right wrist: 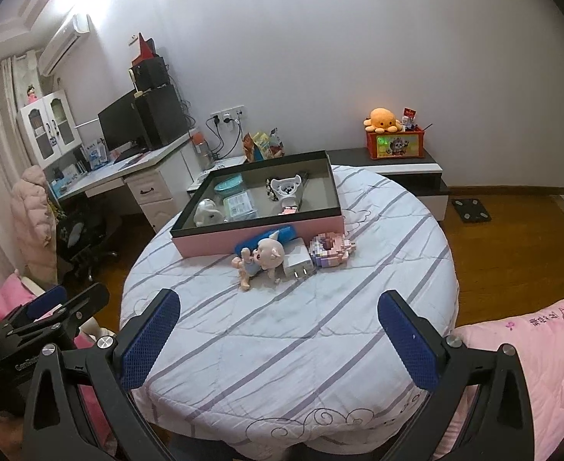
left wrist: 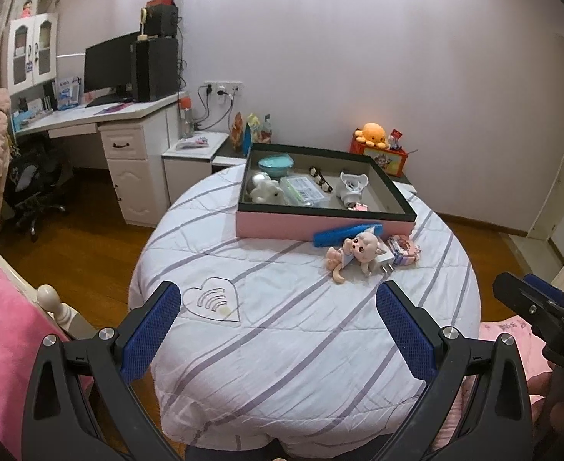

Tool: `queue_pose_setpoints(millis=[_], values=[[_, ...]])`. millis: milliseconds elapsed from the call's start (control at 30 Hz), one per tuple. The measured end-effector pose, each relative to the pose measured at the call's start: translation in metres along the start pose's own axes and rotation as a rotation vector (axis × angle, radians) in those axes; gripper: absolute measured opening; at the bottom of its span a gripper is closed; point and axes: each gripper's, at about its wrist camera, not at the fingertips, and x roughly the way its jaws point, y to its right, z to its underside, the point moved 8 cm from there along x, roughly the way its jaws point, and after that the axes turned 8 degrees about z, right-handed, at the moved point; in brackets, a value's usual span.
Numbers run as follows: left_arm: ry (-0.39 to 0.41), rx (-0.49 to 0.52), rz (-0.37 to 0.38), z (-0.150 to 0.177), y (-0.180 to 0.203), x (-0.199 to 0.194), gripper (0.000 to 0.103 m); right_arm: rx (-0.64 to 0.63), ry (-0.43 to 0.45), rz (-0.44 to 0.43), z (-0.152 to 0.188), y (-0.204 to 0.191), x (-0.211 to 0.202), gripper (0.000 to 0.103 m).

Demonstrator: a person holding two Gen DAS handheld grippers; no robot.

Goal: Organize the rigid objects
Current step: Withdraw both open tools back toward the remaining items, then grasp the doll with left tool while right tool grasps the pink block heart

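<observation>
A pink box (left wrist: 312,228) (right wrist: 266,236) with a dark rim sits at the far side of a round cloth-covered table (left wrist: 282,326) (right wrist: 282,326). It holds a teal bowl (left wrist: 276,164), a white plush (left wrist: 265,191), a clear case (left wrist: 304,191) and a white holder (left wrist: 351,186). In front of it lie a blue bar (left wrist: 347,233) (right wrist: 262,239), a pig-like doll (left wrist: 353,253) (right wrist: 260,259), a white plug (right wrist: 299,262) and a pink block toy (left wrist: 405,250) (right wrist: 330,249). My left gripper (left wrist: 280,313) and right gripper (right wrist: 278,320) are open and empty, above the table's near half.
A white desk (left wrist: 120,115) with a monitor and speakers stands at the left, a black chair (left wrist: 35,180) beside it. A low cabinet with an orange plush (right wrist: 383,119) on a red crate is behind the table. Pink bedding (right wrist: 531,345) flanks me.
</observation>
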Motion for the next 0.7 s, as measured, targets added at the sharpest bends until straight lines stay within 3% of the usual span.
queue_pose_setpoints(millis=[333, 700], values=[[-0.069, 0.024, 0.042, 0.002, 0.019, 0.056, 0.103, -0.003, -0.07, 0.06, 0.003, 0.022, 0.047, 0.103], [-0.166, 0.048, 0.139, 0.0, 0.053, 0.143, 0.103, -0.006, -0.165, 0.125, 0.003, 0.054, 0.116, 0.103]])
